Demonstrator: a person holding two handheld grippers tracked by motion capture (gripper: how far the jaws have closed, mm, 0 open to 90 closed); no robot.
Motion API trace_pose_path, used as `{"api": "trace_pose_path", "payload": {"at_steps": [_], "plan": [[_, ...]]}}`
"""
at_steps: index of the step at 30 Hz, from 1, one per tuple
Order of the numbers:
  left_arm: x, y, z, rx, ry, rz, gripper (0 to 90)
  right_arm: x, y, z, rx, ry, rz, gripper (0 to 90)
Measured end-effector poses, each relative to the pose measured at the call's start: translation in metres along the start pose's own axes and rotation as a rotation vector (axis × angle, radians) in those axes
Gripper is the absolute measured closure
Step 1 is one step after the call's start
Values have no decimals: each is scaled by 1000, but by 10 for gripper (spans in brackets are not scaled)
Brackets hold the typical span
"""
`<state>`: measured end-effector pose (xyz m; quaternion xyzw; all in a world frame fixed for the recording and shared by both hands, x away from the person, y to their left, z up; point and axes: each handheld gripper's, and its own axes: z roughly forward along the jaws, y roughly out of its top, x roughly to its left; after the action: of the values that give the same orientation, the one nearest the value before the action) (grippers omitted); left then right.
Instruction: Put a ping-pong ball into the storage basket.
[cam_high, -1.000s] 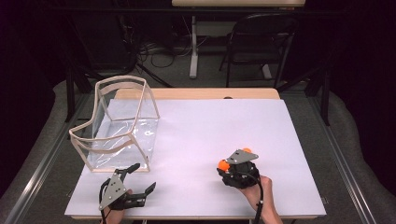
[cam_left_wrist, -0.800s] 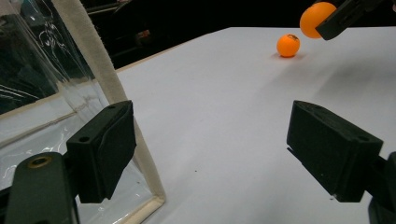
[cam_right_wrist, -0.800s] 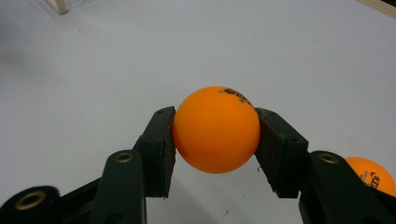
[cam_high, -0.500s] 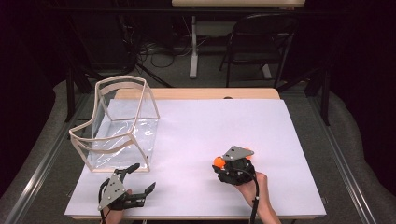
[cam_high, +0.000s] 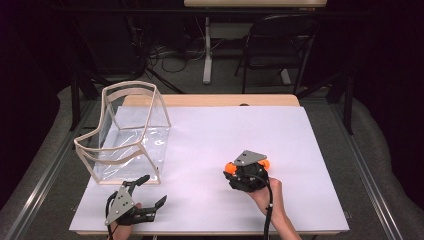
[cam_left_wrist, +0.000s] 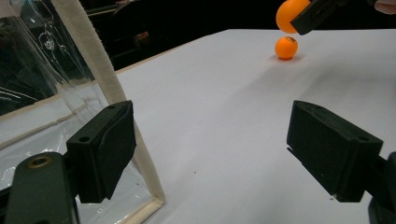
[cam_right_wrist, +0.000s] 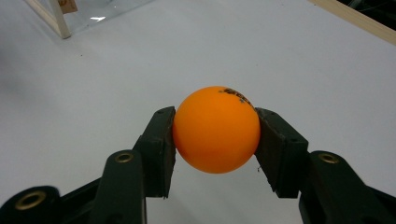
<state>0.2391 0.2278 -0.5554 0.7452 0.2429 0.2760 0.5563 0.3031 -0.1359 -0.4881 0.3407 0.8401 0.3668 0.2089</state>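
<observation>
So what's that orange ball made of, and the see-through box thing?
The orange ball looks like smooth, matte plastic, probably a ping-pong ball: even colour, small black print on top, a soft sheen. The right gripper pinches it. The see-through box seems to be thin clear plastic film, since it wrinkles and glints, with pale cream edging that could be fabric or wood; hard to tell.

**Two orange balls, one in your grip**

Your right gripper (cam_right_wrist: 215, 140) clamps an orange ball (cam_right_wrist: 216, 129) between its pads, lifted clear of the white table (cam_high: 210, 140); it is smooth and round, with dark print near its top. A second orange ball (cam_left_wrist: 286, 47), alike and also printed, rests on the table just beside the held one.
</observation>
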Motion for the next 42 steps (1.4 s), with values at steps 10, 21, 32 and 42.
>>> {"api": "trace_pose_path", "payload": {"at_steps": [10, 21, 32, 42], "plan": [[0, 0, 0, -1, -1, 1, 160, 2, 13, 6, -15, 7, -18, 506], [0, 0, 1, 3, -3, 0, 160, 5, 25, 11, -40, 18, -21, 506], [0, 0, 1, 3, -7, -3, 160, 5, 42, 17, -44, 13, -40, 506], [0, -1, 1, 1, -8, -2, 160, 5, 53, 21, -47, 21, -46, 506]]}}
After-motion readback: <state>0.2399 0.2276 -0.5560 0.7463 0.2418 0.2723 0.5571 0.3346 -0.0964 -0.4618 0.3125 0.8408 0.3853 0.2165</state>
